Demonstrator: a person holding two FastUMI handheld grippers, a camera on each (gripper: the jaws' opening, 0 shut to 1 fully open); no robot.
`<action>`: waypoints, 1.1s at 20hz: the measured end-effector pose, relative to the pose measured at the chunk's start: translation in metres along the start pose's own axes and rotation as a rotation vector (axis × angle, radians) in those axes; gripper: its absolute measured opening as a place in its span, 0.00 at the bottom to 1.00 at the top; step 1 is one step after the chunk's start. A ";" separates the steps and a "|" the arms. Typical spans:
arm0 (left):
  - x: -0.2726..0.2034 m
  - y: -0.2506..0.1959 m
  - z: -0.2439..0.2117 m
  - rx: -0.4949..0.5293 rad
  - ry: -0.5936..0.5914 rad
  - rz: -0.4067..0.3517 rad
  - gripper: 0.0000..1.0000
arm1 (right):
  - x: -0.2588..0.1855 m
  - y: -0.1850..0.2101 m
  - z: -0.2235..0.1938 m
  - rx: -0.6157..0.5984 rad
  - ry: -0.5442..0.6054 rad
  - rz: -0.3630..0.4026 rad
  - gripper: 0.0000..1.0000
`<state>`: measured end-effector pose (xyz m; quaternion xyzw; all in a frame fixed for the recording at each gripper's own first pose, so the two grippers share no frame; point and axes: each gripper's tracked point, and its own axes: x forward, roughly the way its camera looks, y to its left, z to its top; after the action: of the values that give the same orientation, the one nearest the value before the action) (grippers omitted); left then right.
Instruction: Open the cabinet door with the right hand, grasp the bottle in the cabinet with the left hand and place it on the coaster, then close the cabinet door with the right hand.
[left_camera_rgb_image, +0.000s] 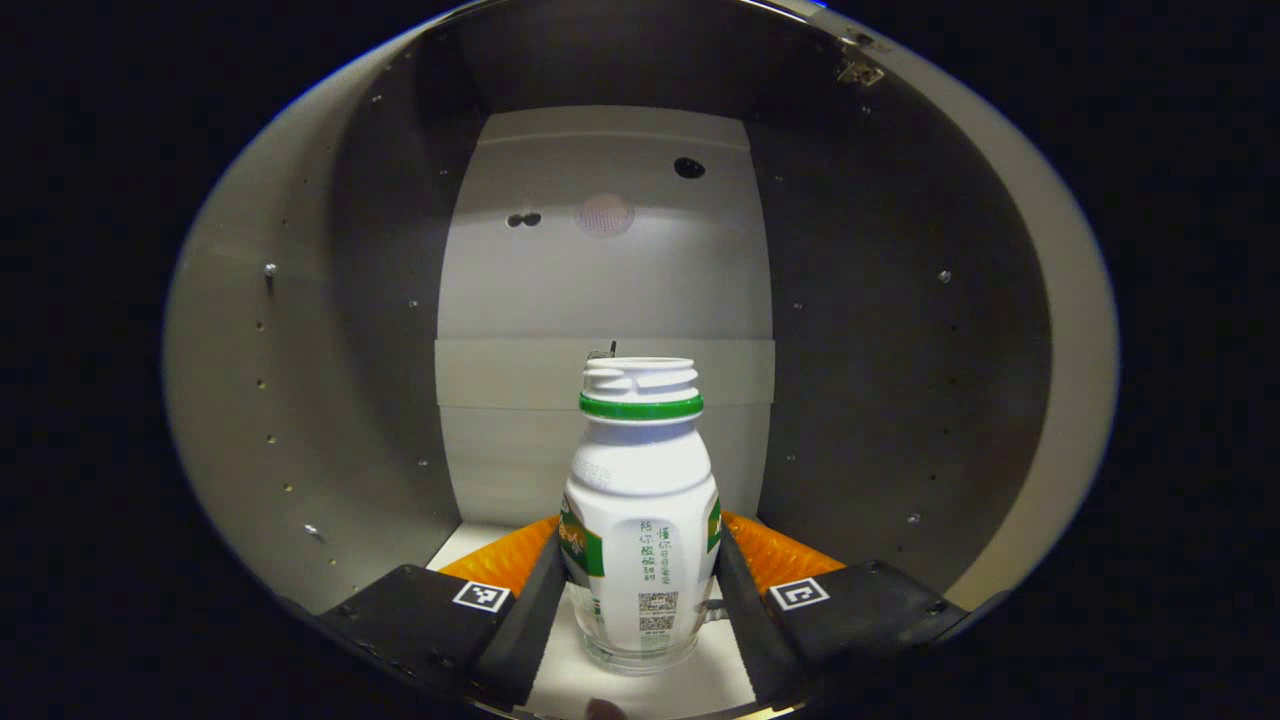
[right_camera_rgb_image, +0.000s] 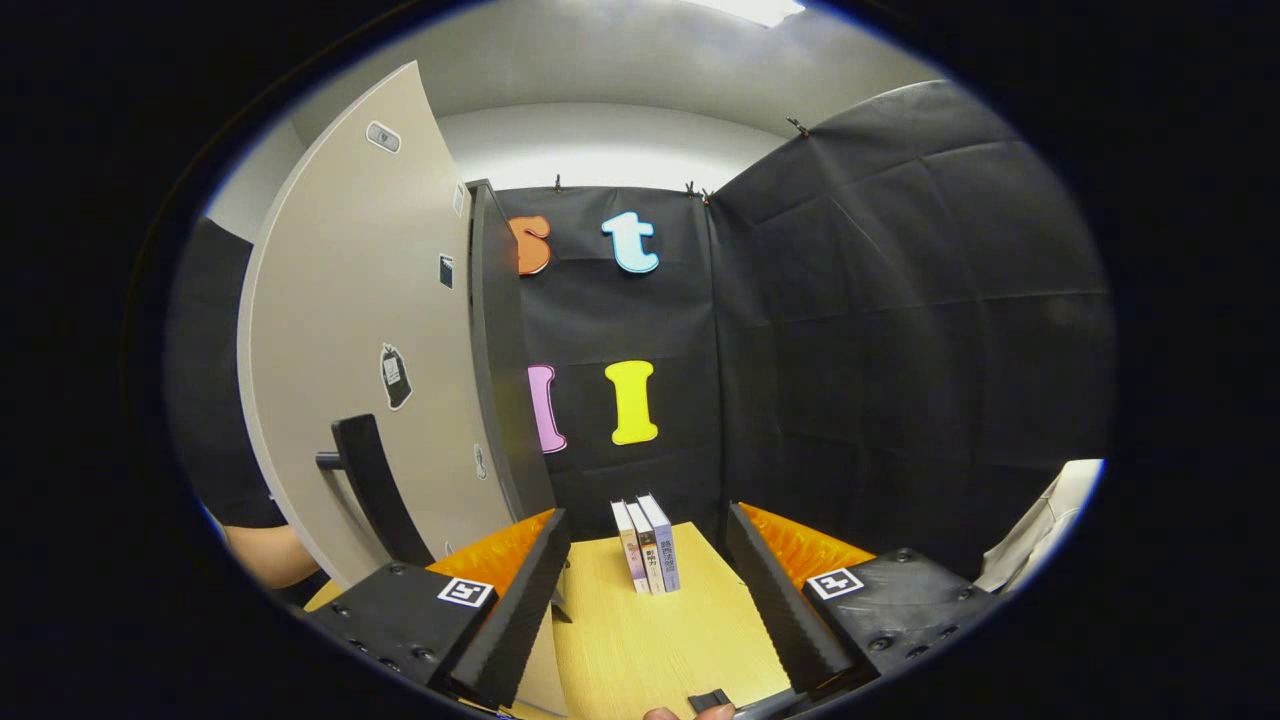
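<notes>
- Left claw (left_camera_rgb_image: 640, 600), bottom centre of left gripper view: 2 fingers flank 1 bottle (left_camera_rgb_image: 640, 520) at its lower body, jaws look tight vs its sides, but can't tell for sure if both pads press.
- Bottle: white, upright, no cap, 1 green ring under the neck, clear base; stands on the cabinet floor (left_camera_rgb_image: 640, 685), centre-bottom of frame.
- Cabinet interior (left_camera_rgb_image: 600, 290) w/ pale back panel, 2 dark side walls, rows of small peg holes; 1 hinge (left_camera_rgb_image: 860, 70) at upper right.
- Right claw (right_camera_rgb_image: 648, 590), bottom of right gripper view: 2 fingers spread apart, nothing betw. them.
- Cabinet door (right_camera_rgb_image: 350, 330) on left of that frame, swung open, 1 dark handle (right_camera_rgb_image: 375, 480) at lower left, a few small stickers on its face.
- 3 books (right_camera_rgb_image: 648, 545) upright, side by side, centre-bottom on the wooden worktop (right_camera_rgb_image: 650, 640), beyond the claw tips.
- Person's arm (right_camera_rgb_image: 265, 555) at far lower left, behind the door.
- Black cloth wall (right_camera_rgb_image: 900, 330) fills centre & right.
</notes>
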<state>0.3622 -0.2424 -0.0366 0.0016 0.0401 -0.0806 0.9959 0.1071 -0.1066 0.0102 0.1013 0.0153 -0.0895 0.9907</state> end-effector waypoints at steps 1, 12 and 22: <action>-0.012 0.003 0.004 -0.002 -0.005 0.000 0.79 | -0.001 0.001 0.000 0.008 -0.003 0.000 0.98; -0.191 0.069 0.013 -0.004 -0.082 0.014 0.79 | -0.018 0.027 0.011 -0.002 -0.061 0.021 0.97; -0.317 0.134 -0.091 0.000 -0.081 0.064 0.80 | -0.029 0.041 0.017 -0.039 -0.119 0.023 0.97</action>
<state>0.0651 -0.0580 -0.1021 -0.0001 -0.0001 -0.0487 0.9988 0.0859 -0.0655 0.0364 0.0765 -0.0429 -0.0838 0.9926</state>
